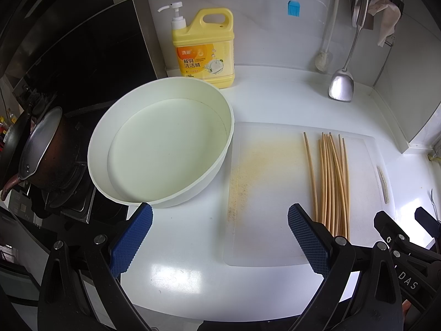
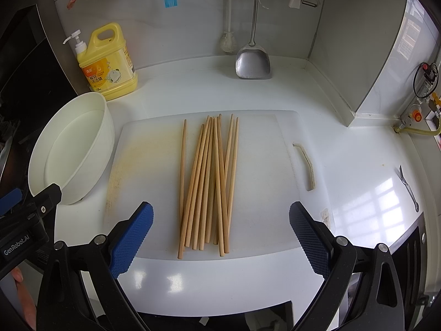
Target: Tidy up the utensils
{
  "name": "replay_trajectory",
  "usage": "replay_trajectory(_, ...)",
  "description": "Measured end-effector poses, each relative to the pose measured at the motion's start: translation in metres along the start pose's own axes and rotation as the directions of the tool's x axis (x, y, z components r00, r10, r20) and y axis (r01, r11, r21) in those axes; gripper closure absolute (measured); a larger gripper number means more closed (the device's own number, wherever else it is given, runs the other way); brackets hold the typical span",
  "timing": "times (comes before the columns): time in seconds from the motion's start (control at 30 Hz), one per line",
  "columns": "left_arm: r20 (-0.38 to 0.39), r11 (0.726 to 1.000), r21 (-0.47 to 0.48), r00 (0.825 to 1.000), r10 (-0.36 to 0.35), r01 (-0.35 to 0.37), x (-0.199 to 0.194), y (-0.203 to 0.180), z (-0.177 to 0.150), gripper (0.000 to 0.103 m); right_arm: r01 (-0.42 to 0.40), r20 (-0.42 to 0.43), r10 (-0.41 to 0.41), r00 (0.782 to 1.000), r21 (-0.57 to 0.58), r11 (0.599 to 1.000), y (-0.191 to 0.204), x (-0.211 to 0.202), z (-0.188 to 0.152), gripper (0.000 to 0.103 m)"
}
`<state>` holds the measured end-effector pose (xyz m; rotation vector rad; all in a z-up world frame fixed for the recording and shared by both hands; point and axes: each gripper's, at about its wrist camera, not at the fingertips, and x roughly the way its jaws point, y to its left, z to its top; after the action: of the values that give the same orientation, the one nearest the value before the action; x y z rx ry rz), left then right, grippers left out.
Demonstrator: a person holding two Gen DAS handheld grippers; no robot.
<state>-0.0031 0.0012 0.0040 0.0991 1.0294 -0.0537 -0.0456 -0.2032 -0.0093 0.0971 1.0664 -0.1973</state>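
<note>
Both grippers low over the near edge of the white tabletop (image 2: 344, 151), pointing forward toward the back wall, side by side.

Right gripper (image 2: 220, 220): jaws wide apart, nothing between the blue pads (image 2: 132, 237). It sits level, centred on the chopsticks (image 2: 206, 182), whose near ends lie between the two fingers but further out; no contact.

Left gripper (image 1: 220, 220): jaws also wide apart, empty. It is aimed at the gap between bowl (image 1: 162, 143) and chopsticks (image 1: 330, 182). Its left pad (image 1: 132, 240) overlaps the near rim of the bowl in view; can't tell if touching. Its right pad is just left of the chopsticks' near ends.

Each gripper shows at the edge of the other's view: the right one at the far right of the left wrist view, the left one at the far left of the right wrist view. A fingertip of the person is visible at the bottom left of the right wrist view.

Chopsticks: loose bundle of wooden sticks lying flat on the white cutting board (image 2: 261, 165), roughly parallel, running front to back, a few crossing; one stick lies slightly apart on the left.

The board has a yellowish stain on its left part. The bowl is empty, just left of the board.

Behind: yellow dish soap bottle (image 2: 110, 66) at the wall, metal spatula (image 2: 253, 60) hanging.
</note>
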Motion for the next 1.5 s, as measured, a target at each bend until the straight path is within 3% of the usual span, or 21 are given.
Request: replay_trajectory(1.5, 0.000, 1.000, 0.005, 1.000, 0.000, 0.000, -0.0005, 0.0000, 0.0001, 0.006, -0.003, 0.006, 0.003, 1.000, 0.010, 1.000, 0.0056, -0.0018, -0.0018, 0.009)
